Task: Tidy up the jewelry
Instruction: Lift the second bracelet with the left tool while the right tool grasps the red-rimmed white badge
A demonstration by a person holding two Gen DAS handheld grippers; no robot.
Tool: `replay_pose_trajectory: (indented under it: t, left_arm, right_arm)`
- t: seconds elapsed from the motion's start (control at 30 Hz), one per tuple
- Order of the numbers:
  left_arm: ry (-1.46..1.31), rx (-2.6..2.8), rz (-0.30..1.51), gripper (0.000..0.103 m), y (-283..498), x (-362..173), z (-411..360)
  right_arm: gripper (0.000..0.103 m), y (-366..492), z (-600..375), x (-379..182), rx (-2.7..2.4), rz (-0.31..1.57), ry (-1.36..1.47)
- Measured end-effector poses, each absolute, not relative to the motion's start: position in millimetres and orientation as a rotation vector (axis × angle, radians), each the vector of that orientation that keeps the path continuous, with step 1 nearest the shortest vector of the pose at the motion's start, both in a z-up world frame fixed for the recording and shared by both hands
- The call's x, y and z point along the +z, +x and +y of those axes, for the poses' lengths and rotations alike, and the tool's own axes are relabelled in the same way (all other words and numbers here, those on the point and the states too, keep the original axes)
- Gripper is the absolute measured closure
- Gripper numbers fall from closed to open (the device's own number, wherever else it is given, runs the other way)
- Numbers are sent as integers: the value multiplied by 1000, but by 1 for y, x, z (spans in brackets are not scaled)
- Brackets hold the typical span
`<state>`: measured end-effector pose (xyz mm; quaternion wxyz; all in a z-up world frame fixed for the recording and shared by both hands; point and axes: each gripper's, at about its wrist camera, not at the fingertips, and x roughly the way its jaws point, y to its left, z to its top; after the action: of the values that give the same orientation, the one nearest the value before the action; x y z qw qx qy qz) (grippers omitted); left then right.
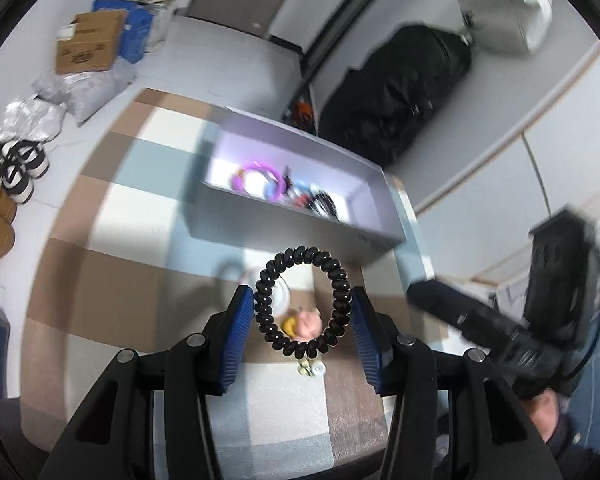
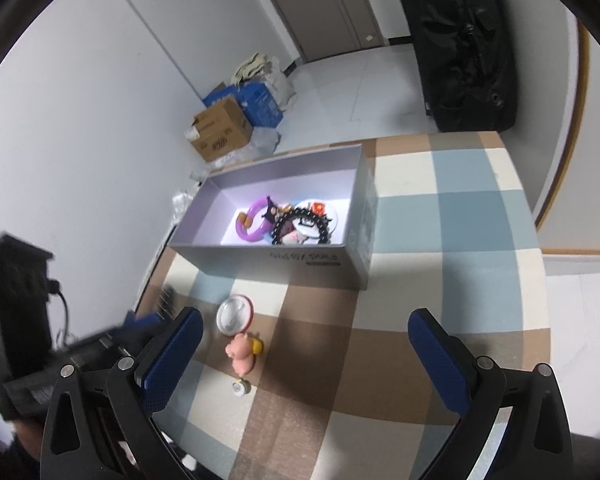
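1. Here, my left tongs (image 1: 302, 312) hold a black coil hair tie (image 1: 301, 304) pinched between the two blue pads (image 1: 236, 334), lifted above the checked table (image 1: 112, 280).
2. My right tongs (image 2: 306, 354) are spread wide with nothing between them, hanging over bare checks.
3. Below the tie, seen through its ring, lie a pink pig figure (image 2: 242, 354) with a yellow bit touching it, a round white dish (image 2: 235, 314) just beyond, and a small pale charm (image 2: 240, 388) nearer me.
4. Farther out stands the grey box (image 2: 260, 250), open-topped, holding a purple ring (image 2: 254, 220), a black bead bracelet (image 2: 300, 226) and other small pieces crowded toward one end.
5. The box's other end shows bare floor; its near wall stands between the tie and that space.
6. The tie hangs as an upright oval, its ring facing the left wrist camera, long axis running away from the tongs toward the box.
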<state>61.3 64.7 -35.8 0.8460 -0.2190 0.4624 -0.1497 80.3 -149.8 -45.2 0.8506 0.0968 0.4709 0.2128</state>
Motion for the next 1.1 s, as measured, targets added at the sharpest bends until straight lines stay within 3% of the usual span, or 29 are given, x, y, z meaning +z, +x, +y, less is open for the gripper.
replay_pose_trajectory:
  t: [0.17, 0.37, 0.43, 0.93, 1.1]
  left_arm:
    - [-554, -265, 947, 60, 64, -34, 94]
    - [-618, -228, 942, 60, 64, -35, 115]
    - [-623, -225, 935, 60, 63, -35, 117]
    - [-632, -244, 951, 60, 57, -45, 136]
    - [-623, -250, 949, 60, 57, -44, 138]
  right_arm:
    - [1, 84, -132, -52, 472, 1016, 184]
    - [9, 89, -104, -60, 520, 1039, 121]
    - [18, 89, -91, -63, 544, 1050, 93]
    - [37, 81, -27, -93, 611, 1027, -251]
    - [52, 81, -20, -96, 595, 1012, -294]
